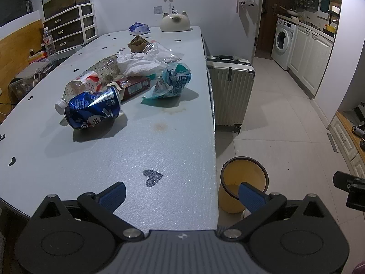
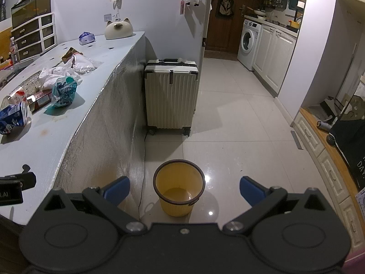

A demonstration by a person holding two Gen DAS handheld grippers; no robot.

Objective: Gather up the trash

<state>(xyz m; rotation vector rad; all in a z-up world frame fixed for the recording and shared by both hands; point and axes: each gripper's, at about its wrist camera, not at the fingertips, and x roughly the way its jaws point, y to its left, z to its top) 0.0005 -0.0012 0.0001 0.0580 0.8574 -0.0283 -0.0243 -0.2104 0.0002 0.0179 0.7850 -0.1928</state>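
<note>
Nothing has yet been collected: the crushed can (image 1: pixel 92 107), plastic bottle (image 1: pixel 91 80), tissues (image 1: pixel 139 64) and blue wrapper (image 1: pixel 174 81) are left on the bench (image 1: pixel 159 150) at eleven o'clock, the yellow bin (image 2: pixel 179 187) is seen empty at twelve o'clock, and both the left gripper (image 1: pixel 182 196) and right gripper (image 2: pixel 183 190) are held with jaws spread, nothing between them.

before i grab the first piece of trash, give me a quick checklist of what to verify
1. Left gripper open and empty: ok, jaws stand wide over the table edge, nothing between them.
2. Right gripper open and empty: ok, it hangs above the floor with only the bin below.
3. Bin upright, mouth clear: ok, it stands on the floor beside the table; looks empty.
4. Nearest trash reachable: ok, the crushed blue can lies on its side, closest to the left gripper.
5. Can free of neighbours: cannot tell, the plastic bottle lies right behind it.
6. Can emptied of liquid: cannot tell.
</note>
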